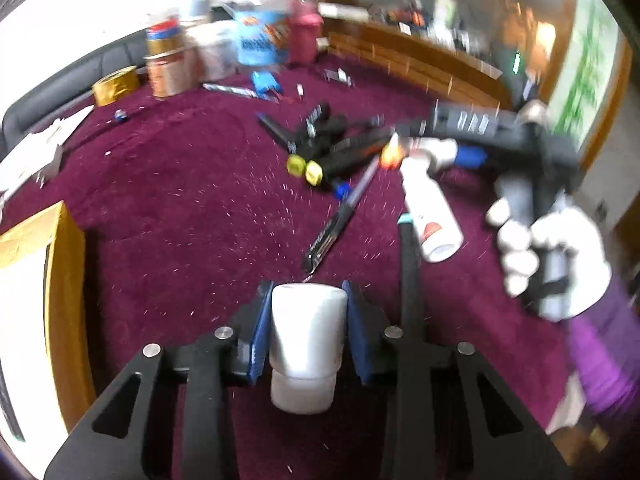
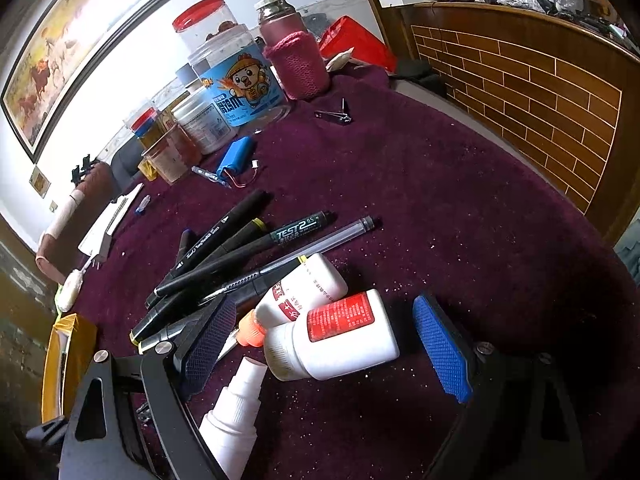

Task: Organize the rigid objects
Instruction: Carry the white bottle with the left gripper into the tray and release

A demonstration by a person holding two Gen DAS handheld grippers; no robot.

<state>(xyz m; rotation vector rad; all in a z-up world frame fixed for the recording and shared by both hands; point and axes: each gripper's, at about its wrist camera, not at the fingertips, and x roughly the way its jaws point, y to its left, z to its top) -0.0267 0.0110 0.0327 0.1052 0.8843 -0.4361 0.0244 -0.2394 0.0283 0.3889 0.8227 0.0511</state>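
Note:
My left gripper [image 1: 306, 304] is shut on a white plastic bottle [image 1: 306, 328], held above the purple cloth. My right gripper [image 2: 324, 344] is open, its blue pads [image 2: 440, 352] either side of a white bottle with a red label [image 2: 336, 336] lying on the cloth. A second white bottle with an orange cap [image 2: 298, 292] leans against it, and a white spray bottle [image 2: 236, 412] lies nearer the left finger. A pile of black markers and pens [image 2: 236, 248] lies just beyond. In the left wrist view the right gripper [image 1: 412, 136] hovers by the pens [image 1: 320, 148] and a white bottle [image 1: 432, 216].
Jars, a blue cartoon tub [image 2: 240, 88] and a pink-sleeved flask [image 2: 294, 56] stand at the far edge. A blue battery pack [image 2: 236, 156] and nail clippers [image 2: 334, 114] lie on the cloth. A yellow-edged box [image 1: 36, 280] sits at the left. A wooden counter [image 2: 540, 80] stands right.

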